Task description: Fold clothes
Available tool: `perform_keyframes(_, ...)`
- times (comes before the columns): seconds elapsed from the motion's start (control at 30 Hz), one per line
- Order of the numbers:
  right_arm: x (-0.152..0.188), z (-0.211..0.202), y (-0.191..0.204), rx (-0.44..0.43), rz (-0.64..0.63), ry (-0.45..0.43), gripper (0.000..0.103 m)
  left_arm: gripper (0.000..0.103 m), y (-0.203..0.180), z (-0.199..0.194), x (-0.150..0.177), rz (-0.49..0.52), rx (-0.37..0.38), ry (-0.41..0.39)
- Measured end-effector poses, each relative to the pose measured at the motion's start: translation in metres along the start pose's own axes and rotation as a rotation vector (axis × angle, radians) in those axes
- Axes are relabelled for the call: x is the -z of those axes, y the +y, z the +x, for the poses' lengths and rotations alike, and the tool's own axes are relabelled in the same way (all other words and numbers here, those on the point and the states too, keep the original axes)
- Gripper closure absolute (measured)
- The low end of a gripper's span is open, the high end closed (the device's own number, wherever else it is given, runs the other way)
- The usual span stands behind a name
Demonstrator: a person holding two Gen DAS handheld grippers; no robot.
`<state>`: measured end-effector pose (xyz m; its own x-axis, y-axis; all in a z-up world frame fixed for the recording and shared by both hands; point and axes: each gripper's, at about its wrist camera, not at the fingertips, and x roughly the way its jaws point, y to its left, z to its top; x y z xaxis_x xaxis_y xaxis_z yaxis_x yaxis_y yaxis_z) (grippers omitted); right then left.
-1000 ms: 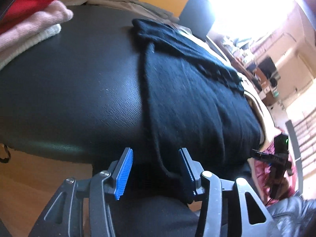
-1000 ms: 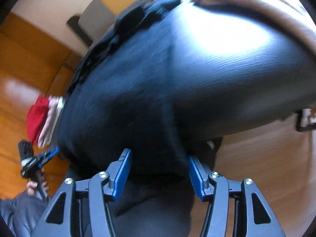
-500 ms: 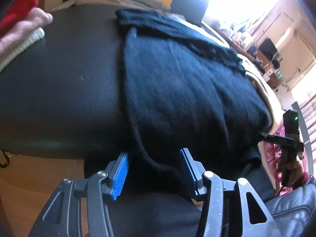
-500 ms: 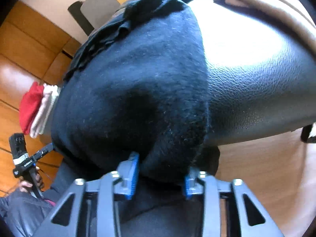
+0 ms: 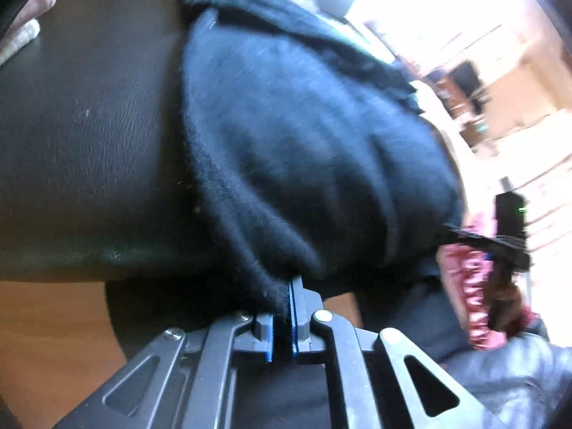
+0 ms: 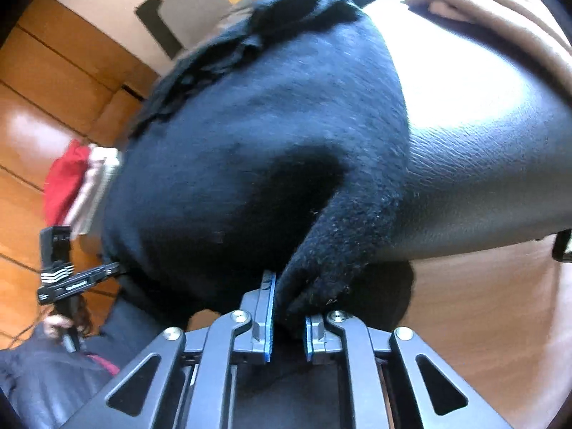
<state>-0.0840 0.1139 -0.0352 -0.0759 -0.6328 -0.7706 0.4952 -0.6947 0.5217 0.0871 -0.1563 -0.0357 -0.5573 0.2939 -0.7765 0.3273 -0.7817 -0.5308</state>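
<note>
Fabric fills both wrist views: a dark navy fleece garment [image 5: 304,136] lies spread over a black leather-textured bench [image 5: 89,136], its near hem hanging off the front edge.

The left tongs [image 5: 282,318] are pinched tight on the garment's near hem at its left corner, blue pads almost meeting with only a thin fold of cloth between them. From that corner the cloth rises in drawn folds toward the middle of the garment.

The right tongs [image 6: 287,316] are closing on the opposite near corner; a thick bunched fold of the same garment [image 6: 250,164] sits between the blue pads, which press on it from both sides. In this view the left tongs [image 6: 107,270] show at the far edge of the garment, held by a person's hand [image 6: 53,321].

At the far left end of the bench rests a stack of folded clothes [image 6: 77,187], red on one side, pale pink and cream beside it. A tan garment [image 6: 500,14] lies along the far right edge of the bench. Wooden flooring [image 6: 482,321] shows below the bench edge.
</note>
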Motion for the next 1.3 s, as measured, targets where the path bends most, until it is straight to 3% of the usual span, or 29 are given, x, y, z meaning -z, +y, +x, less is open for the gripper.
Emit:
perform_keyframes(0.33, -0.027, -0.036, 0.028, -0.314, 0.067, -0.131, 0.091, 0.1, 0.003, -0.063, -0.046, -0.044, 0.373, -0.191)
perform_keyframes(0.53, -0.067, -0.043, 0.035, -0.413, 0.087, -0.191, 0.091, 0.103, -0.01, -0.081, -0.11, -0.016, 0.457, -0.327)
perform_keyframes(0.63, -0.101, -0.046, 0.038, -0.439, 0.075, -0.234, 0.091, 0.103, -0.014, -0.087, -0.151, 0.029, 0.421, -0.365)
perform_keyframes(0.73, -0.135, -0.035, 0.033, -0.345, 0.058, -0.219, 0.091, 0.103, -0.009, -0.079, -0.172, 0.025, 0.347, -0.303)
perform_keyframes(0.77, -0.14, -0.029, 0.028, -0.31, 0.065, -0.201, 0.091, 0.102, -0.007, -0.075, -0.169, 0.04, 0.274, -0.277)
perform_keyframes(0.83, -0.145, -0.017, 0.017, -0.248, 0.087, -0.165, 0.091, 0.097, 0.0, -0.063, -0.156, 0.045, 0.181, -0.201)
perform_keyframes(0.93, -0.13, -0.008, -0.003, -0.219, 0.141, -0.139, 0.091, 0.086, 0.017, -0.052, -0.116, -0.013, 0.156, -0.112)
perform_keyframes(1.07, -0.108, 0.004, -0.022, -0.197, 0.194, -0.115, 0.091, 0.078, 0.03, -0.037, -0.056, -0.076, 0.112, -0.025)
perform_keyframes(1.3, -0.099, 0.023, -0.032, -0.213, 0.226, -0.096, 0.094, 0.061, 0.012, -0.01, -0.024, -0.013, 0.081, -0.022)
